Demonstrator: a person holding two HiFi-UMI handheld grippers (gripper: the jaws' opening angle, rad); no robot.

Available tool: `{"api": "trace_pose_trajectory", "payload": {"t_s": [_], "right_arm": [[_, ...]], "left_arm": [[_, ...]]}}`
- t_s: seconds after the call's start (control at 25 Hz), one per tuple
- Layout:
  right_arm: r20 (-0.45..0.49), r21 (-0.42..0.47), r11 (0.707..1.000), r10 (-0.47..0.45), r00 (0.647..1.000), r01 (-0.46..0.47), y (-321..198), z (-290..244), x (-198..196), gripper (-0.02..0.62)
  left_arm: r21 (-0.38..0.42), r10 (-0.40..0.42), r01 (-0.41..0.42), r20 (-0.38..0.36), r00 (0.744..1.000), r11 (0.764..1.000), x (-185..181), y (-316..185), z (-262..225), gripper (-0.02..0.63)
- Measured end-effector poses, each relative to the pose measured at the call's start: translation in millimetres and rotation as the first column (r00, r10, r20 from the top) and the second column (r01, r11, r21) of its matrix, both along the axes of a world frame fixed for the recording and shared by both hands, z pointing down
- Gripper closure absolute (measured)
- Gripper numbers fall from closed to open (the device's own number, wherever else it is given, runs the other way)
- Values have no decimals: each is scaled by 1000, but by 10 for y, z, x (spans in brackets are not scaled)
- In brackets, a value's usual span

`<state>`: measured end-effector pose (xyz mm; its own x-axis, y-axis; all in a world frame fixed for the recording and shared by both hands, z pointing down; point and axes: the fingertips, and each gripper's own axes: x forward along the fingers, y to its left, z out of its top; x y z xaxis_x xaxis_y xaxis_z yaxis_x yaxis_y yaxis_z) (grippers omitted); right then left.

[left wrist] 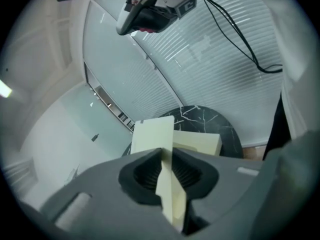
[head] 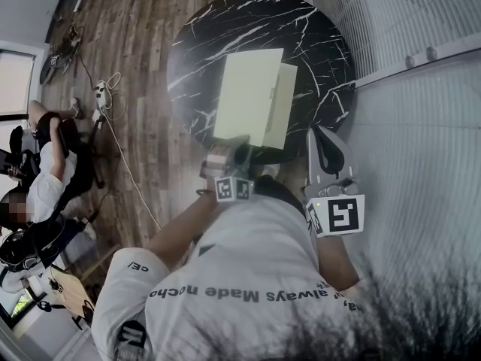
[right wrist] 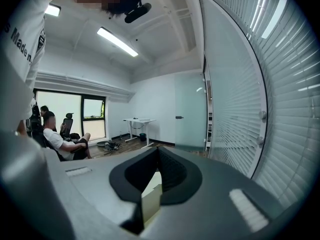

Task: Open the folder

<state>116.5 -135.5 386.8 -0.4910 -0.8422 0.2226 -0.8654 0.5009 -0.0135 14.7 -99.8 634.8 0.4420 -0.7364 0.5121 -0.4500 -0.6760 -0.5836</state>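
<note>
A pale yellow folder (head: 252,96) lies on the round black marble table (head: 203,43). At the folder's near edge my left gripper (head: 239,147) is shut on the front cover. In the left gripper view the cover (left wrist: 152,134) runs straight between the left gripper's (left wrist: 166,156) pads and stands lifted off the rest of the folder (left wrist: 197,141). My right gripper (head: 322,138) hangs beside the table's right rim, apart from the folder, its jaws together with nothing held. It also shows high up in the left gripper view (left wrist: 127,26). In its own view the right gripper's (right wrist: 158,151) tips meet.
A glass wall with white blinds (head: 398,21) runs close along the table's right side. On the wooden floor at the left lie cables (head: 105,96), and a person sits in an office chair (head: 45,179). A white desk (right wrist: 137,121) stands far across the room.
</note>
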Motion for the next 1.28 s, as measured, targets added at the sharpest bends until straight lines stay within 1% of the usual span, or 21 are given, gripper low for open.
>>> {"api": "trace_pose_trajectory", "payload": {"t_s": [0.12, 0.24, 0.48, 0.6, 0.8, 0.96, 1.04, 1.16, 1.28], "right_arm": [[2, 3, 1000, -10, 1000, 10, 8, -24, -36, 594], [3, 7, 1000, -21, 1000, 21, 7, -39, -76, 594], [4, 14, 999, -52, 999, 51, -10, -73, -184, 594], [0, 22, 998, -62, 998, 62, 9, -94, -251, 594], [-5, 33, 997, -73, 997, 73, -8, -160, -317, 594], [-9, 38, 996, -84, 996, 84, -22, -196, -381, 594], [-11, 38, 995, -88, 996, 88, -28, -205, -416, 594], [-12, 43, 995, -93, 996, 94, -39, -222, -474, 594], [-12, 46, 994, -97, 995, 97, -46, -241, -522, 594]], "left_arm": [[-10, -65, 64, -64, 996, 998, -127, -28, -110, 552], [-26, -142, 140, -136, 980, 990, -280, -71, -216, 561], [-63, -265, 257, -223, 938, 964, -591, -151, -309, 573], [-99, -329, 314, -278, 902, 944, -765, -175, -367, 580], [-155, -433, 405, -356, 828, 901, -1070, -235, -416, 594], [-201, -516, 476, -399, 758, 856, -1365, -293, -449, 600], [-232, -559, 511, -426, 711, 827, -1535, -328, -449, 601], [-287, -621, 556, -467, 630, 780, -1804, -377, -414, 601], [-324, -670, 596, -483, 563, 734, -2055, -431, -397, 601]]}}
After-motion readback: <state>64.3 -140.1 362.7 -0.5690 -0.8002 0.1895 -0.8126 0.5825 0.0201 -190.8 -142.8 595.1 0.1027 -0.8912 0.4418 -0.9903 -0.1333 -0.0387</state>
